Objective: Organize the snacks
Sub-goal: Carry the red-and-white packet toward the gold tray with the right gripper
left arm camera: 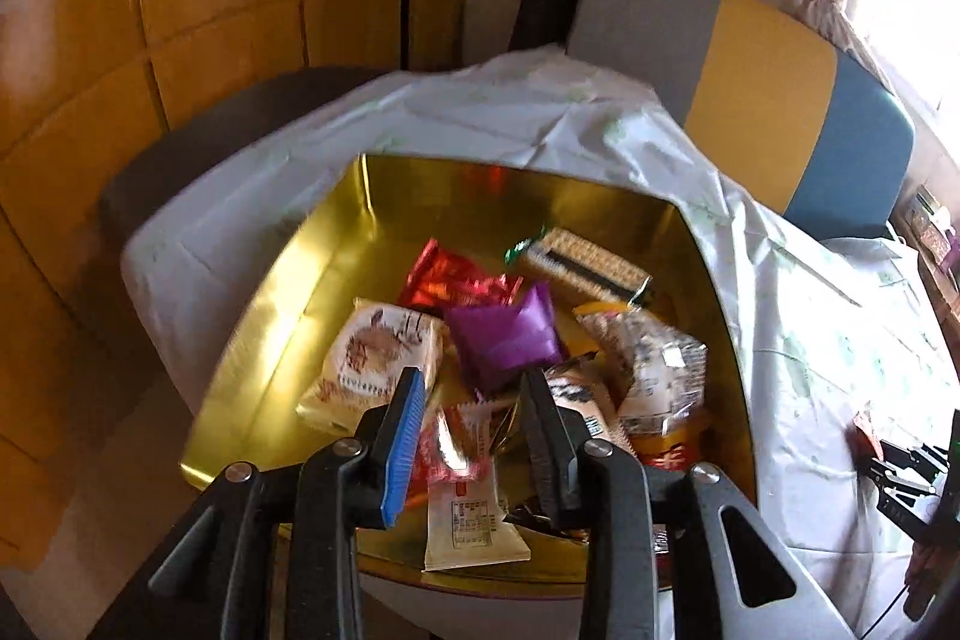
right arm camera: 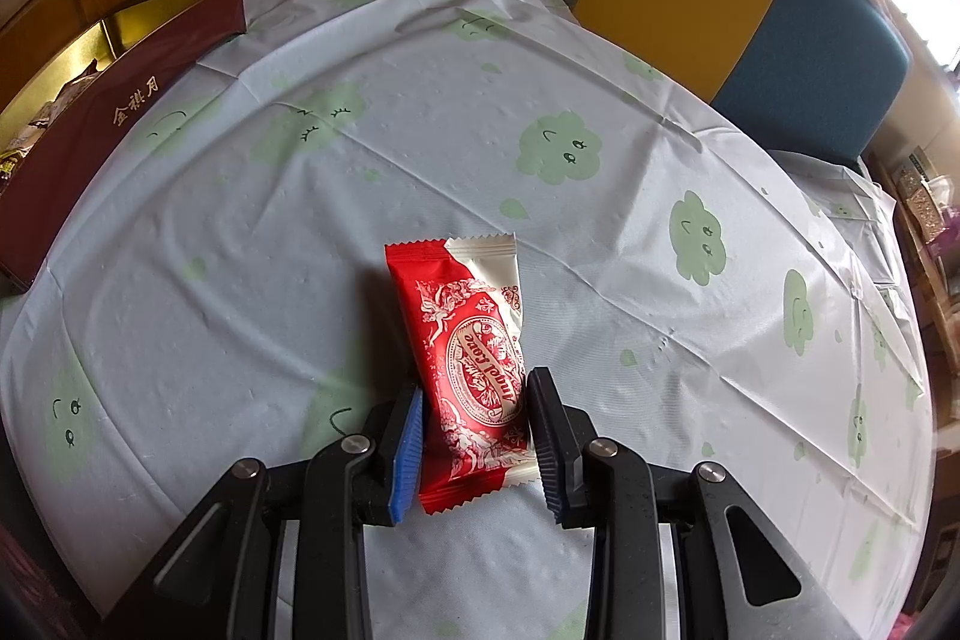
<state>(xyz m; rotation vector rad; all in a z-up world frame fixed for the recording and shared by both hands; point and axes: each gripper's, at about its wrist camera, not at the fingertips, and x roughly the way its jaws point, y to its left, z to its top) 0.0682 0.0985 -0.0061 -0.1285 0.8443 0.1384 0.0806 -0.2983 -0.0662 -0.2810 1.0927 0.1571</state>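
Blurring left view: left fingers [left arm camera: 471,412] released over gold box [left arm camera: 288,304]; right fingers [right arm camera: 474,418] grasping red packet [right arm camera: 462,340].

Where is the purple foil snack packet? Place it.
In the left wrist view, the purple foil snack packet lies mid-pile inside the gold-lined box, in front of the red foil packet and right of the cream printed packet.

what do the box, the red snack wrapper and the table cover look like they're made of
Box: likely foil-lined card, its gold inside shining like a mirror, with a matte maroon outer wall. Red snack wrapper: glossy printed plastic film, with crimped zigzag ends. Table cover: probably thin plastic sheet, with sharp fold creases and a slight sheen.
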